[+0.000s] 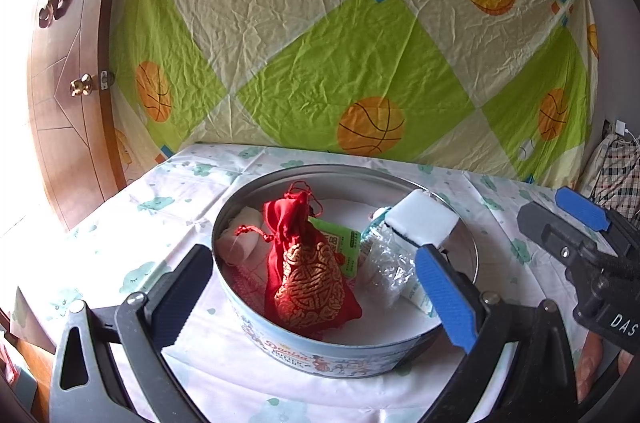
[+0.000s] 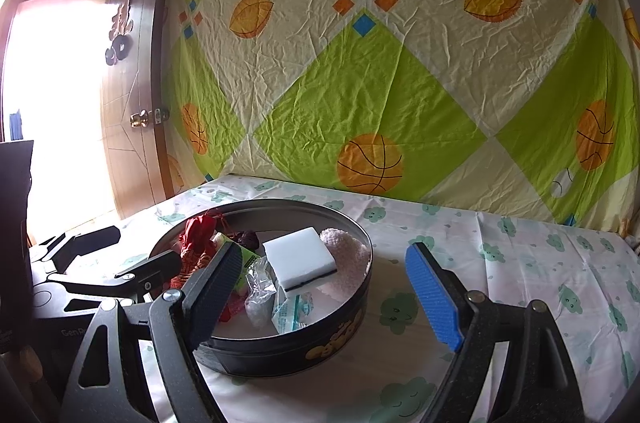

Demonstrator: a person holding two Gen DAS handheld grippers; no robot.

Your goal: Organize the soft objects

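Observation:
A round cookie tin (image 1: 344,355) stands on the table and shows in the right wrist view too (image 2: 344,335). Inside lie a red and gold drawstring pouch (image 1: 308,275), a white sponge block (image 1: 422,219) (image 2: 300,257), a green packet (image 1: 340,243), a crinkly clear plastic bag (image 1: 386,267) (image 2: 258,287), a tissue pack (image 2: 294,311) and a pale pink fluffy cloth (image 2: 348,251). My left gripper (image 1: 316,295) is open, its fingers on either side of the tin's near rim. My right gripper (image 2: 324,295) is open and empty over the tin's right side, and appears in the left wrist view (image 1: 568,227).
The table wears a white cloth with green cloud prints (image 2: 520,263). A green and cream sheet with basketballs (image 1: 360,43) hangs behind. An open wooden door (image 1: 68,83) stands at the left. A checked fabric (image 1: 616,175) lies at the far right.

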